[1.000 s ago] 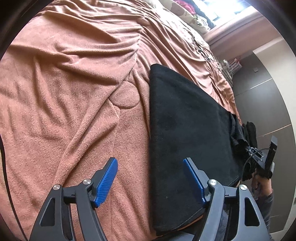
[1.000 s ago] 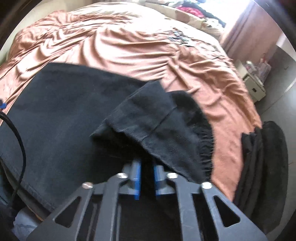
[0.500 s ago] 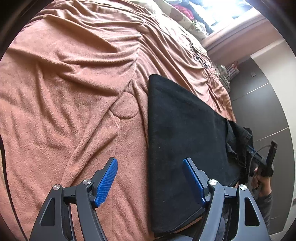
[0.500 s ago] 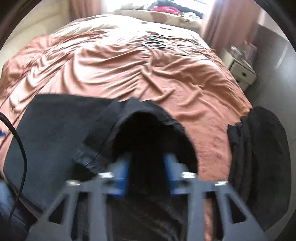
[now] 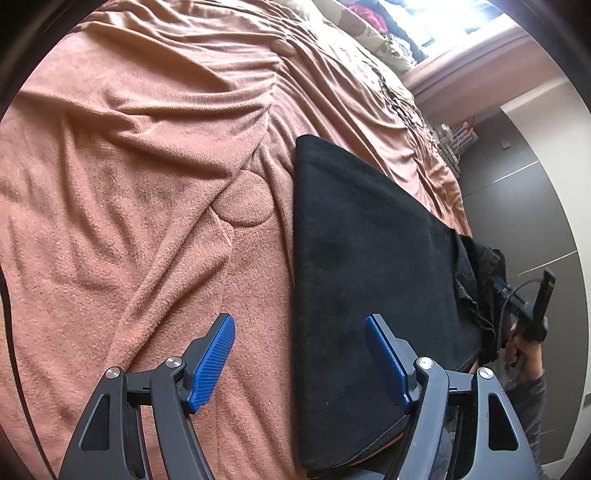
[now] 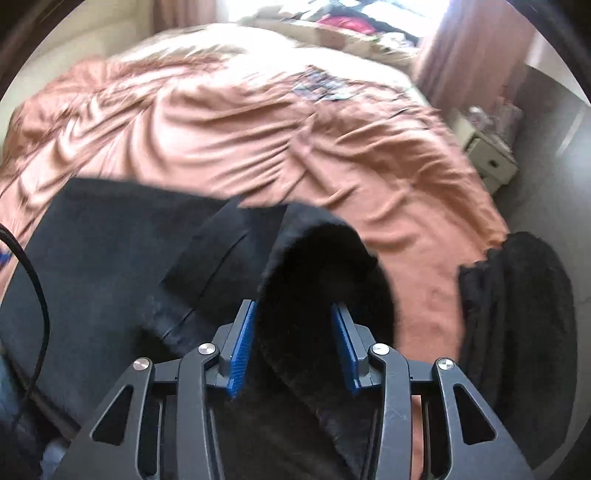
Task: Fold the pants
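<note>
The black pants (image 5: 369,266) lie flat on the bed (image 5: 147,184). My right jaws (image 6: 293,343), just narrowing, straddle a raised cuff without pinching it. My left jaws (image 5: 300,360) stand spread, empty, at the pants' near-left edge. I should pinch firmly before folding.

Place: I am looking into a bedroom in a home.
Bed: a wide bed (image 5: 155,155) fills both my views, covered by a rumpled salmon fleece blanket (image 6: 280,133).
Far end: patterned bedding (image 5: 373,35) and bright clothes (image 6: 351,24) are heaped there under a sunlit window (image 5: 454,18).
Curtain: a pink-brown curtain (image 6: 476,48) hangs beside that light.
Furniture: a small pale bedside cabinet (image 6: 487,155) stands right of the bed, with small items on top too blurred to name.
Walls: dark panelled fronts (image 5: 517,192) beyond it, perhaps a wardrobe.
</note>
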A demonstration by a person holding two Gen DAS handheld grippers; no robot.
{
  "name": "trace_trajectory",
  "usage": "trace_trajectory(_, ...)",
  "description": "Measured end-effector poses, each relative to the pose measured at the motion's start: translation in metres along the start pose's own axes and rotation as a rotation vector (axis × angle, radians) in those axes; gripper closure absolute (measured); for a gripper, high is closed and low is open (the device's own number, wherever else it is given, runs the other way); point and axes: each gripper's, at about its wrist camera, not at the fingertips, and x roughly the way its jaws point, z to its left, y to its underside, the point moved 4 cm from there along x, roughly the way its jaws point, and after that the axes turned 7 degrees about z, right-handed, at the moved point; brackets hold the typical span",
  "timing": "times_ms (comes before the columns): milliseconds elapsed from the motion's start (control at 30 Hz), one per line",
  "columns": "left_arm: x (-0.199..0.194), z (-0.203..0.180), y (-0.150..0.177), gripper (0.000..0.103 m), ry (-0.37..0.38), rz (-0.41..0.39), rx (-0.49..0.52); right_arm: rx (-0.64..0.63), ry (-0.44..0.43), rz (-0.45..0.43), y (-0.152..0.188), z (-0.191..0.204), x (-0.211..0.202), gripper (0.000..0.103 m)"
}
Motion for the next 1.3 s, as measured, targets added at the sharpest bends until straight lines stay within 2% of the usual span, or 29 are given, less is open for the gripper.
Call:
trace_trajectory(133, -0.003, 0.001, -0.003, 0.028, 0.003, -0.011, -0.002, 0.089, 0.124, 0.004, -0.005, -0.031, -0.006, 0.064)
trace_trajectory(300, -0.002, -0.001, -0.004, 0.028, 0.017, -0.007, 0.009, 0.132, 0.031, 0.003, 0.003, -0.035, -0.018, 0.062)
trace_trajectory(433, 0.005, -0.002, -0.004, 0.028, 0.045, 0.014, -0.007, 0.065, -0.044, 0.018, 0.012, -0.019, -0.019, 0.060)
trace_trajectory(500, 0.008, -0.004, -0.004, 0.030, 0.051, 0.016, -0.004, 0.015, -0.087, 0.027, 0.021, -0.004, -0.021, 0.052)
trace_trajectory(567, 0.011, -0.006, -0.004, 0.036, 0.058, 0.024, -0.004, -0.033, -0.124, 0.029, 0.028, 0.010, -0.022, 0.045)
trace_trajectory(633, 0.014, -0.005, -0.003, 0.042, 0.073, 0.036, -0.016, -0.072, -0.147, 0.032, 0.034, 0.021, -0.022, 0.043)
trace_trajectory(700, 0.017, -0.005, -0.002, 0.048, 0.073, 0.045, -0.021, -0.106, -0.155, 0.039, 0.039, 0.026, -0.021, 0.043)
trace_trajectory(867, 0.023, -0.002, 0.001, 0.049, 0.076, 0.057, -0.050, -0.205, -0.161, 0.060, 0.046, 0.039, -0.020, 0.043)
trace_trajectory(1067, 0.031, 0.000, 0.004, 0.054, 0.091, 0.076, -0.087, -0.303, -0.120, 0.102, 0.045, 0.054, -0.006, 0.043)
trace_trajectory(1133, 0.035, -0.001, 0.006, 0.064, 0.098, 0.089, -0.089, -0.321, -0.091, 0.117, 0.043, 0.057, 0.002, 0.043)
trace_trajectory(1200, 0.041, -0.004, 0.007, 0.070, 0.100, 0.108, -0.091, -0.326, -0.067, 0.132, 0.040, 0.058, 0.011, 0.051)
trace_trajectory(1267, 0.045, -0.005, 0.008, 0.075, 0.083, 0.111, -0.090, -0.304, -0.055, 0.142, 0.037, 0.056, 0.017, 0.078)
trace_trajectory(1300, 0.046, -0.004, 0.008, 0.077, 0.079, 0.114, -0.090, -0.291, -0.054, 0.141, 0.036, 0.059, 0.018, 0.086)
